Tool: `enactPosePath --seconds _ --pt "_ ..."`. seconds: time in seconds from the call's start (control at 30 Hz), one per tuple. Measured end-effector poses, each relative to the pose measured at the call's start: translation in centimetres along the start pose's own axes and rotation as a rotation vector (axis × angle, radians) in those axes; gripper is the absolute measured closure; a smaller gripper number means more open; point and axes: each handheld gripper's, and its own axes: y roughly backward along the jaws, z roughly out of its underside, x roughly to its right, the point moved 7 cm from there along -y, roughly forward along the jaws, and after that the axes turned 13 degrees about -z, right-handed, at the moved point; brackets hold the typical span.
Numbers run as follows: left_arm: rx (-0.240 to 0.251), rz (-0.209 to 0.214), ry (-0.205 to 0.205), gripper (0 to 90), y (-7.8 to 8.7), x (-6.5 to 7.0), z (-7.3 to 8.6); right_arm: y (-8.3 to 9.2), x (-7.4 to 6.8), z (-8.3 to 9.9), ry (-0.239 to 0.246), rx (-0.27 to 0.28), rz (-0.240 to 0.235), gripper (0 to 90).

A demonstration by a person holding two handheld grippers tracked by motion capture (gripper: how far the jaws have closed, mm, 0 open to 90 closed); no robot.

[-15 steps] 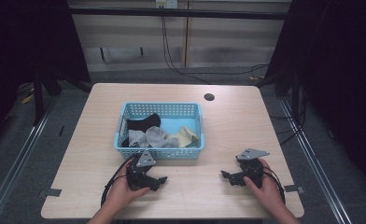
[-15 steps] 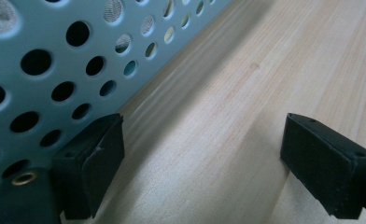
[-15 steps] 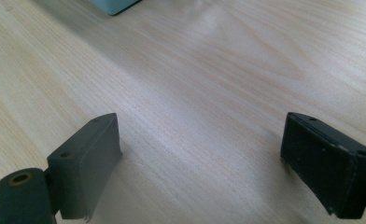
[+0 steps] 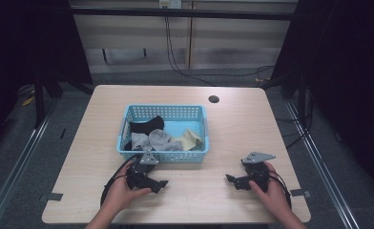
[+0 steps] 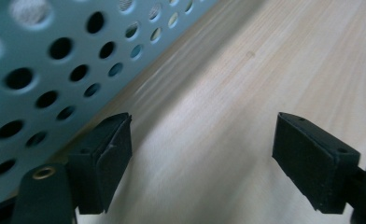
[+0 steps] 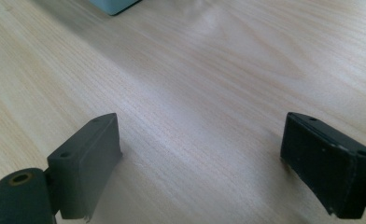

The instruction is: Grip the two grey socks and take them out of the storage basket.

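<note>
- Left tongs point(image 4: 162, 183) are resting low on the bench point(image 4: 233, 138), jaws spread, pinching nothing.
- Right tongs point(image 4: 229, 178) are lying on the bench too, jaws spread wide, empty.
- Blue perforated basket point(image 4: 163, 155) is sitting mid-bench, just beyond the left tongs; its wall is looming close in the left gripper view. Left hand is clearly the nearer.
- Basket is running long side across the bench, holding black sock point(image 4: 147, 126), grey socks point(image 4: 152, 140), cream sock point(image 4: 191, 140), all crumpled.

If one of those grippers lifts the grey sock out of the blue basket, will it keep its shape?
Probably not: the grey sock lies crumpled, so it would likely droop. It looks light. Overlapping neighbours might drag along.
</note>
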Motion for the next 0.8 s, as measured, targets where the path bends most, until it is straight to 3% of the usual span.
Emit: enactPosePath --seconds 0.03,0.2,0.27,0.37,0.8 --pt "-0.025 0.000 0.020 19.9 0.7 -0.4 -0.3 0.0 0.0 0.0 0.000 0.000 0.000 11.4" --pt "-0.069 0.006 0.018 22.4 2.2 -1.1 -0.9 0.0 0.0 0.0 0.000 0.000 0.000 11.4" --pt "-0.080 0.002 0.019 23.4 2.4 -1.2 -1.0 0.0 0.0 0.0 0.000 0.000 0.000 11.4" --pt "-0.143 0.003 0.004 23.4 2.5 -1.4 -0.9 0.0 0.0 0.0 0.000 0.000 0.000 11.4" --pt "-0.222 0.038 0.014 23.2 4.0 -2.0 -2.4 0.0 0.0 0.0 0.001 0.000 0.000 11.4"
